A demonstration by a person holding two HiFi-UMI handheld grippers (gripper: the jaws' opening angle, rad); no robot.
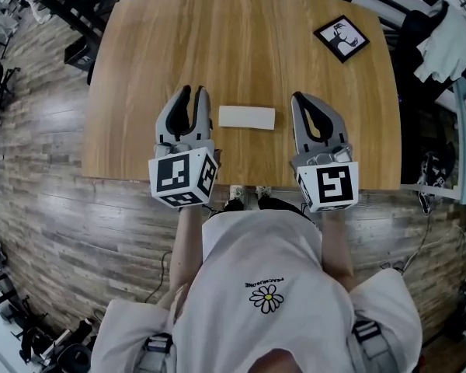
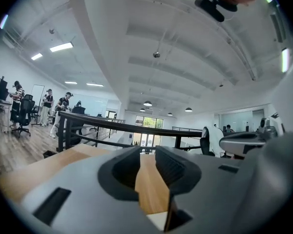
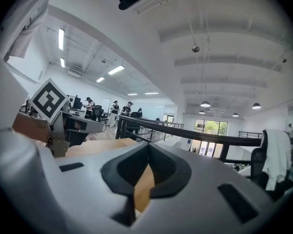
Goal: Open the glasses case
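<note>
Progress on the task is at the very beginning, as far as I can judge: the case is not yet opened and neither gripper touches it.

On the left side, the left gripper (image 1: 195,96) is held over the near part of the wooden table (image 1: 140,53). Its jaws stand apart, and in the left gripper view only bare wood shows in the gap between them, so it holds nothing. It is just beside the left end of the glasses case (image 1: 246,116), with a small gap of table between them.

The glasses case is a flat white box lying lengthwise between the two grippers, near the front edge of the table. It looks closed (no lid is raised, and I cannot see on which side the seam or hinge is).

On the right side, the right gripper (image 1: 298,99) has its jaws pressed together on nothing; its own view shows them meeting with only wood behind. It is near the right end of the case, not touching.

Far to the right and back, a black square card (image 1: 341,37) lies well apart from everything.

What is left, in my opinion, is nearly all of the work: to hold the case steady, to find the edge of the lid, and to lift it.
</note>
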